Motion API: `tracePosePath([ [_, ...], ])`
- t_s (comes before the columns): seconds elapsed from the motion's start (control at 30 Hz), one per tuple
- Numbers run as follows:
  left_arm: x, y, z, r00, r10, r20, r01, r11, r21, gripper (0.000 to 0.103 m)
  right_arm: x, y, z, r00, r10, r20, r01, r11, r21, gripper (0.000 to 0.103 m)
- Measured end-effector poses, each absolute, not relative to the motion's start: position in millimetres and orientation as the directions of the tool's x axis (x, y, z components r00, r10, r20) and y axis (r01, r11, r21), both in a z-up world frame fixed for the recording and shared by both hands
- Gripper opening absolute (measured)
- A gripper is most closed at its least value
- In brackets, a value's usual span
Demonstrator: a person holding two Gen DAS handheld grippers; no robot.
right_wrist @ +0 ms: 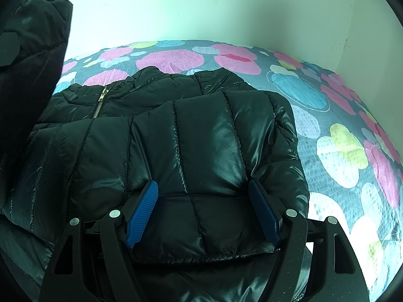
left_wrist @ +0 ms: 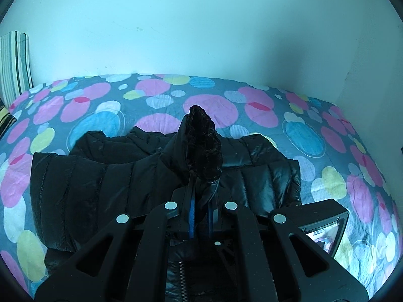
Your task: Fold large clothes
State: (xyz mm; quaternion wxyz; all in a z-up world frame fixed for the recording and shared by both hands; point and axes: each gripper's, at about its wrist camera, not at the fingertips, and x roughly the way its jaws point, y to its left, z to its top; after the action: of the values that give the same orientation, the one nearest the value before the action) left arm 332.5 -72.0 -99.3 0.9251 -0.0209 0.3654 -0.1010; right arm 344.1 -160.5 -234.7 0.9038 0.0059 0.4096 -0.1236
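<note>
Pinching the jacket (left_wrist: 100,176) cuff, our left gripper (left_wrist: 201,201) hides its pads | only the right view shows our right gripper (right_wrist: 202,211) spread wide over the zipper (right_wrist: 100,100) side, holding nothing.

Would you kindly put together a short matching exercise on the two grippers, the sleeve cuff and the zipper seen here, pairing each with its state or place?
Column one:
1. left gripper
2. right gripper
3. sleeve cuff
4. zipper

Column two:
A. open, its blue pads spread over the black puffer jacket folded on the bedspread
B. gold-toned, running down the jacket front at the left of the right wrist view
C. shut on fabric
D. sticking up beyond the closed fingers

Pairs: 1-C, 2-A, 3-D, 4-B
</note>
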Motion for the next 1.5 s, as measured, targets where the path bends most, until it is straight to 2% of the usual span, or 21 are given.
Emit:
tracePosePath([
  [0.3, 331.7, -73.7, -98.8, 0.703, -0.241, -0.669, 0.187, 0.970, -0.153, 0.009, 343.8, -160.5, -235.2, 0.634, -0.219, -0.742, 0.229, 0.969, -0.090, 0.073],
  [0.47, 333.8, -74.7, -96.1, 0.704, -0.272, -0.656, 0.198, 0.962, -0.186, 0.022, 342.6, -160.9, -235.2, 0.635, -0.218, -0.741, 0.229, 0.969, -0.090, 0.073],
  [0.6, 337.7, -73.6, -94.9, 0.703, -0.298, -0.646, 0.201, 0.954, -0.222, 0.042, 342.9, -160.7, -235.2, 0.635, -0.218, -0.741, 0.229, 0.969, -0.090, 0.073],
  [0.9, 340.3, -72.3, -90.8, 0.707, -0.324, -0.629, 0.217, 0.945, -0.243, 0.050, 344.4, -159.7, -235.9, 0.635, -0.217, -0.741, 0.229, 0.969, -0.087, 0.074],
  [1.1, 335.5, -47.2, -94.2, 0.730, -0.251, -0.636, 0.175, 0.968, -0.181, 0.057, 344.3, -159.2, -236.2, 0.636, -0.216, -0.741, 0.230, 0.969, -0.085, 0.074],
  [1.3, 326.1, 8.2, -109.7, 0.752, -0.090, -0.653, 0.059, 0.996, -0.069, 0.058, 342.5, -160.5, -234.3, 0.641, -0.215, -0.737, 0.230, 0.970, -0.083, 0.074],
  [1.5, 322.9, 74.8, -128.5, 0.723, 0.015, -0.691, -0.075, 0.996, -0.056, 0.059, 334.6, -162.8, -216.6, 0.654, -0.203, -0.729, 0.228, 0.971, -0.066, 0.074],
])
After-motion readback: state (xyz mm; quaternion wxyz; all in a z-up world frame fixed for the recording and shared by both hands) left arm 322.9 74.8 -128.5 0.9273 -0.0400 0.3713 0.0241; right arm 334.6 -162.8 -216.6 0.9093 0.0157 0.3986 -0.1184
